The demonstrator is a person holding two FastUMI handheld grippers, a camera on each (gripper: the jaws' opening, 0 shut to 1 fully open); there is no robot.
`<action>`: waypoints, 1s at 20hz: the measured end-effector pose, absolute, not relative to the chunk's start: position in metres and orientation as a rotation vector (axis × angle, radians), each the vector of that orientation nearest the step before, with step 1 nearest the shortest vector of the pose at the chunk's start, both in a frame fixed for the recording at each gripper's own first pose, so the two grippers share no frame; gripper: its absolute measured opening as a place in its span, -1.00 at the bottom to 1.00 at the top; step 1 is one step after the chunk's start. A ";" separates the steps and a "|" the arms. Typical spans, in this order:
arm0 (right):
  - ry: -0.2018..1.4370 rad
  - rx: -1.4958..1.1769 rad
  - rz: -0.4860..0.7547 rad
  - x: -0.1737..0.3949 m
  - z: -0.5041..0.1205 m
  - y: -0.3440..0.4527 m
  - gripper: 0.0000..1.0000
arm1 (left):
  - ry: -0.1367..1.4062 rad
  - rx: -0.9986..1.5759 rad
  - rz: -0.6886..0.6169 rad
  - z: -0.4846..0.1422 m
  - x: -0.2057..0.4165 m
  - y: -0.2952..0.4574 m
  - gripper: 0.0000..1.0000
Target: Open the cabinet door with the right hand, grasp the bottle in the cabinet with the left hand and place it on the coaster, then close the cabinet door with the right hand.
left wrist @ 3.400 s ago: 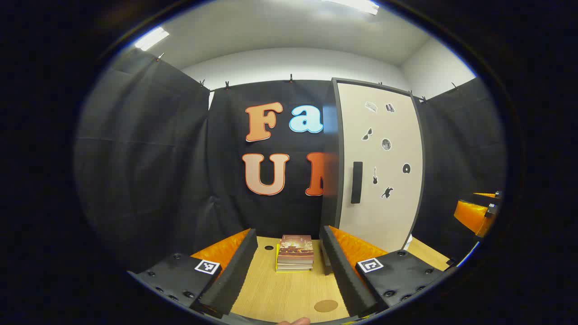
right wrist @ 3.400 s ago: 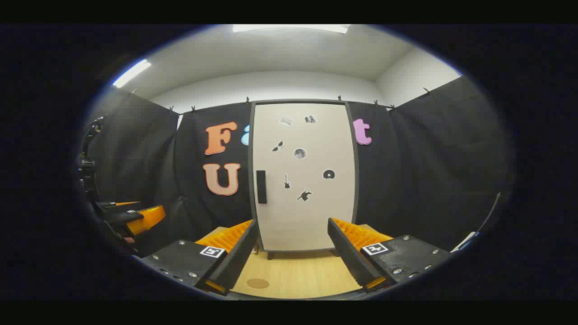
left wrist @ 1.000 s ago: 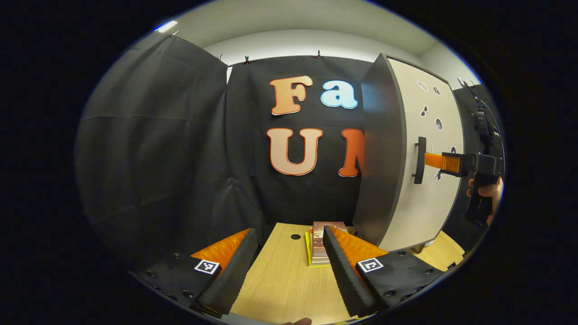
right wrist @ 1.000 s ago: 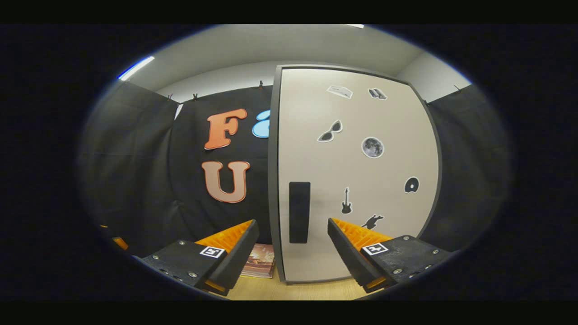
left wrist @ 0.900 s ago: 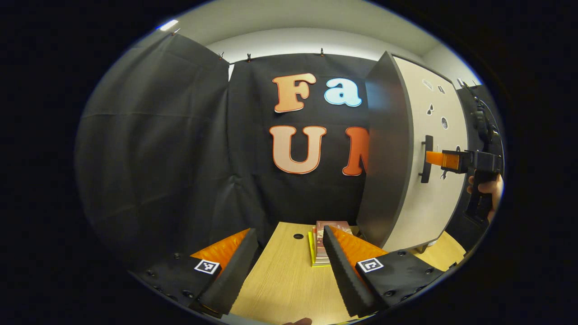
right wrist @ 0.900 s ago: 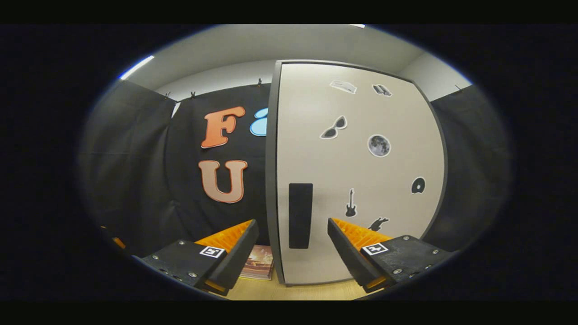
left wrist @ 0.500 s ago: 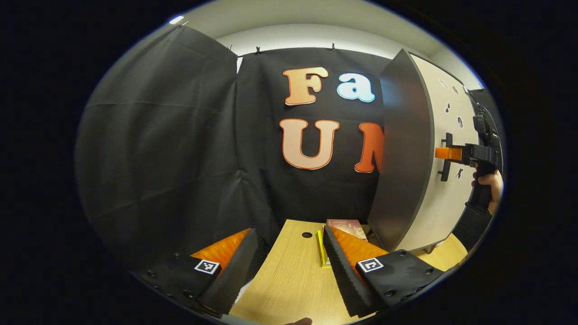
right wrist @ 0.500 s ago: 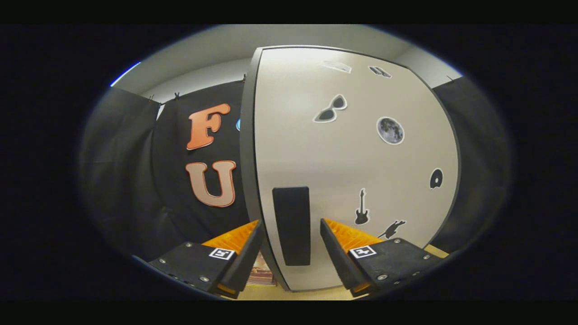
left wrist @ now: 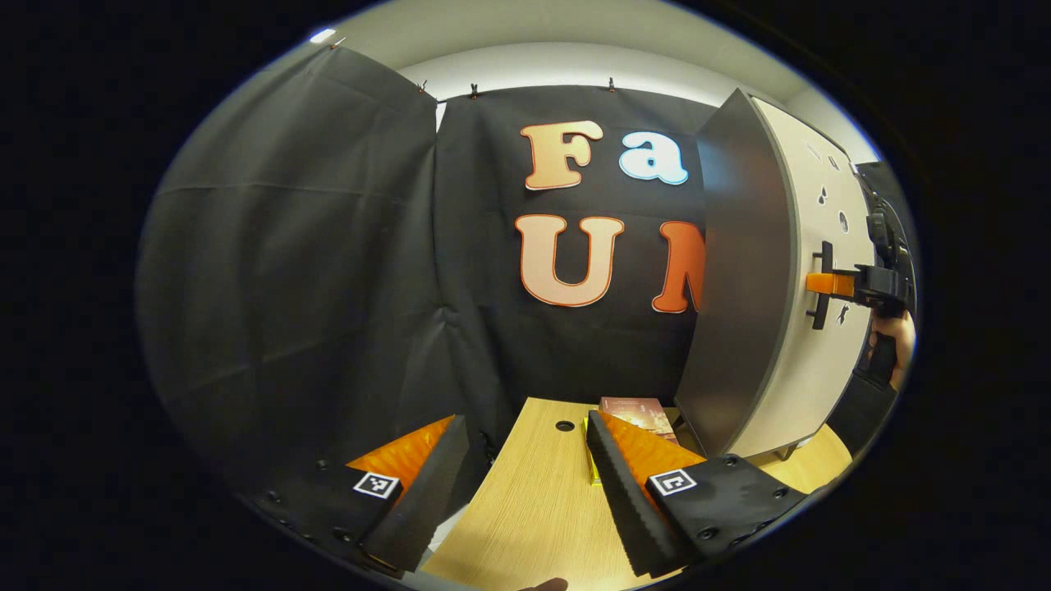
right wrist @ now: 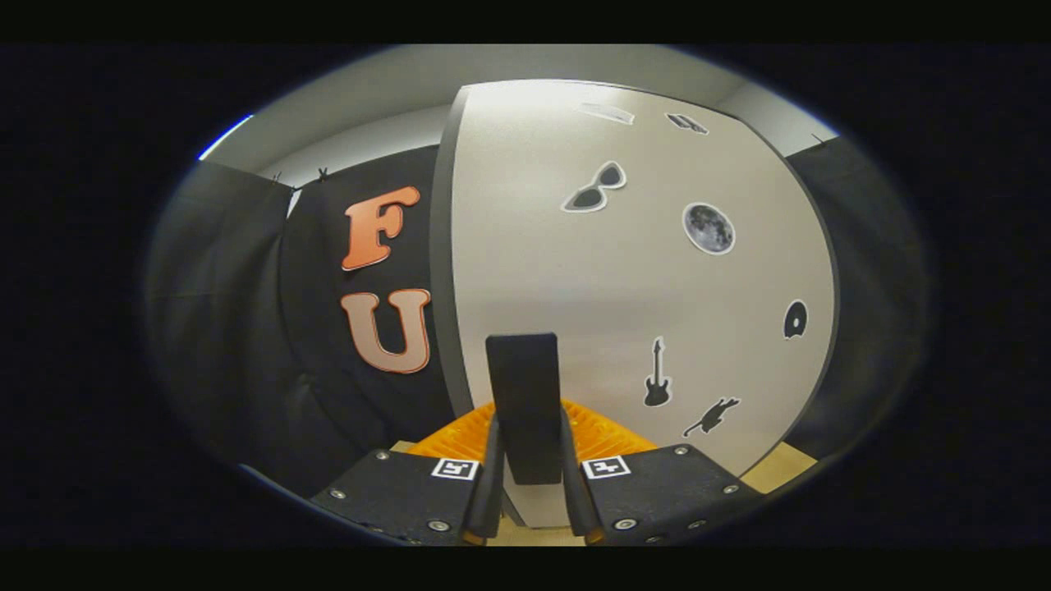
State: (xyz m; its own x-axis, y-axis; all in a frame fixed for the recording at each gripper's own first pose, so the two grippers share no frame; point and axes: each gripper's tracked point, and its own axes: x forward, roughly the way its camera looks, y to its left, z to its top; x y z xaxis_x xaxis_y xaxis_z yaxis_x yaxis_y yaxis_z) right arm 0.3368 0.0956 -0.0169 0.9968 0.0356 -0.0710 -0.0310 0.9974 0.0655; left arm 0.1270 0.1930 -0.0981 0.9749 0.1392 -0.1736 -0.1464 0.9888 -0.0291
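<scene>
Right fingers (right wrist: 491, 480): clamped on the black handle (right wrist: 524, 406) of the cabinet door, one finger pressed to each side of it; the handle is held upright between them
Right gripper (right wrist: 526, 492): seen in the left gripper view (left wrist: 821, 283) at the far right, level with the handle, orange fingers reaching the door front, a hand (left wrist: 891, 345) gripping its black grip below
Door (right wrist: 640, 271): pale front, dark edge, stickers scattered on it — sunglasses, a moon, a guitar and other small shapes; no gap is seen along the cabinet's edge
Cabinet (left wrist: 743, 271): its dark grey side panel is seen in the left gripper view, standing on the tabletop at the right
Left fingers (left wrist: 427, 492): released, spread wide apart, nothing between them but bare wood
Left gripper (left wrist: 525, 492): held low over the tabletop, well apart from the cabinet
Tabletop (left wrist: 534, 501): light wood, with a small round hole near its far edge
Books (left wrist: 636, 410): a small stack lying just beside the cabinet's side, partly hidden behind the right-hand finger of the left gripper
Bottle: hidden behind the door; its place cannot be told
</scene>
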 end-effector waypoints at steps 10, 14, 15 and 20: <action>0.036 0.123 0.100 0.231 -0.017 0.061 -0.57 | 0.136 -0.023 0.102 -0.072 0.063 0.132 0.93; 0.022 0.148 0.099 0.181 -0.015 0.033 -0.57 | 0.128 0.004 0.089 -0.066 0.027 0.104 0.92; 0.018 0.145 0.105 0.171 -0.014 0.024 -0.63 | 0.131 0.009 0.084 -0.066 0.019 0.096 0.92; 0.001 0.161 0.101 0.116 -0.017 -0.025 -0.58 | 0.153 0.041 0.067 -0.070 -0.011 0.061 0.99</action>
